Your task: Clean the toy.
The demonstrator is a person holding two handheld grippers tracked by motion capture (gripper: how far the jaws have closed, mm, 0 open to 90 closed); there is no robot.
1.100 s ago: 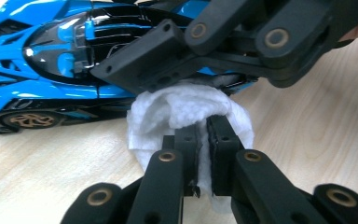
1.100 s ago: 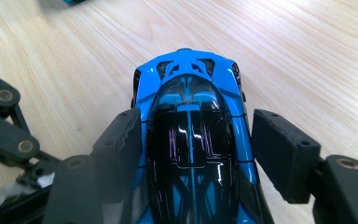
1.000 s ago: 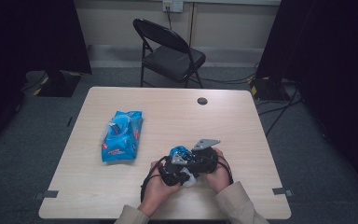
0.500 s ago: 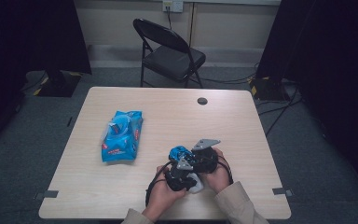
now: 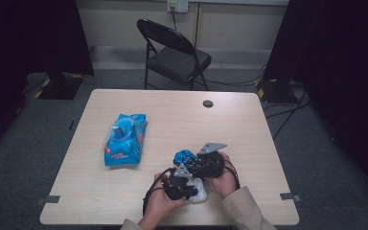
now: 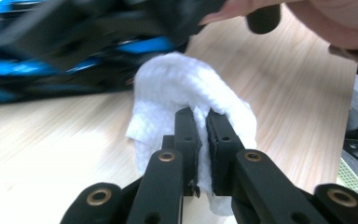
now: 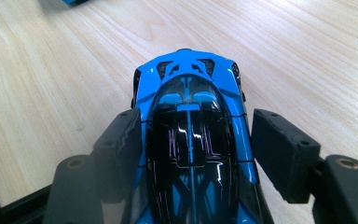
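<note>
In the right gripper view, the glossy blue toy car point(image 7: 191, 140), long axis toward twelve o'clock, is gripped between the right gripper point(image 7: 193, 154) jaws, while the white crumpled wipe point(image 6: 186, 98) is clamped by the left gripper point(image 6: 204, 135).

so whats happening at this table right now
A person is working at a wooden table with a hand-held gripper in each hand. The left hand-held gripper is shut on a white wipe. The right hand-held gripper has a blue toy car between its jaws, though one pad seems to stand slightly off it. The two are close together near the table's front edge, as if for wiping the car. A blue wipes pack lies to the left.
</note>
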